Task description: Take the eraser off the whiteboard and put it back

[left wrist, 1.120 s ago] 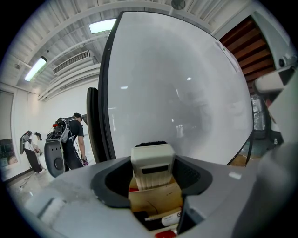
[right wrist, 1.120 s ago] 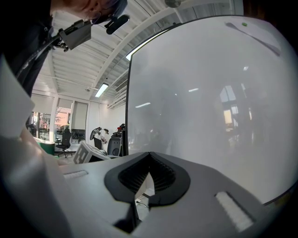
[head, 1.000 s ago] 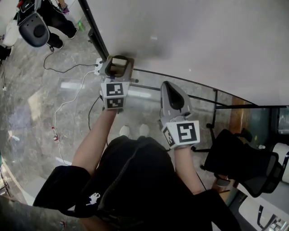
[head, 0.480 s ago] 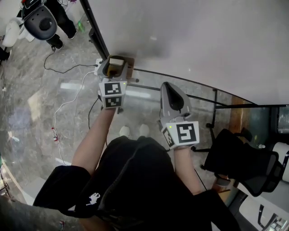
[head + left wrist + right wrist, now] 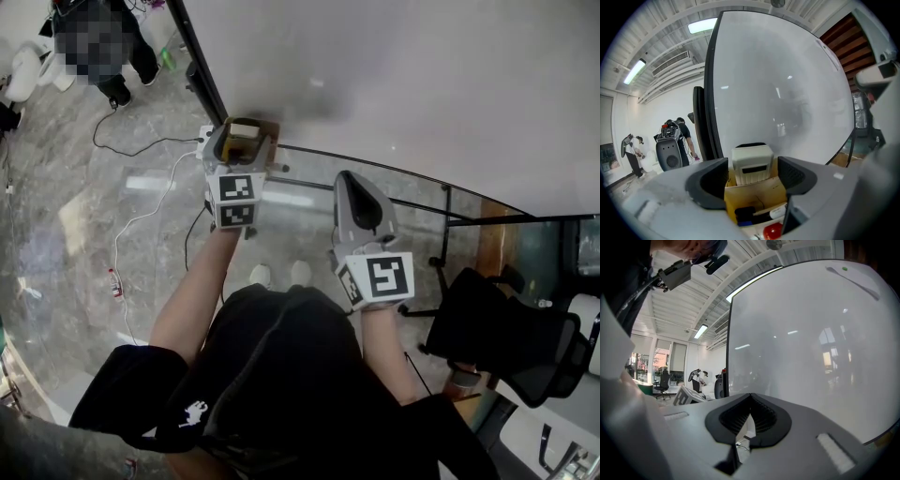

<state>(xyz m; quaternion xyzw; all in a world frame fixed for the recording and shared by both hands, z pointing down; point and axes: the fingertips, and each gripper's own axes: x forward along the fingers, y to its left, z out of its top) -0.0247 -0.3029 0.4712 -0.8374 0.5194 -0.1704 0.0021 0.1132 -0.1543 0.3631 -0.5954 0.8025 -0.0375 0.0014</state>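
Glossy white whiteboard [image 5: 422, 84] ahead: the left gripper [image 5: 753, 180] has just been opening its jaws, which stand spread clear of the pale grey rectangular eraser [image 5: 752, 161] on the board. It looks returned. The right gripper [image 5: 750, 417] is pressed together.

Left gripper view first: the eraser [image 5: 751, 163] gives us only its pale upper half, and the rest sinks behind the wall of the cardboard box [image 5: 757, 191]. Whether its dark back touches the whiteboard [image 5: 778, 84], we can't tell. Down in the box a dark block [image 5: 745, 213] and a red round thing [image 5: 772, 231] sit half hidden, and we can't name either. Far left, two figures [image 5: 633, 151] are too small to read. In the head view a mosaic patch covers most of the person [image 5: 139, 54] in the top corner, and the whiteboard runs off the top and right edges. In the right gripper view the distant figures [image 5: 699, 378] are mere specks.
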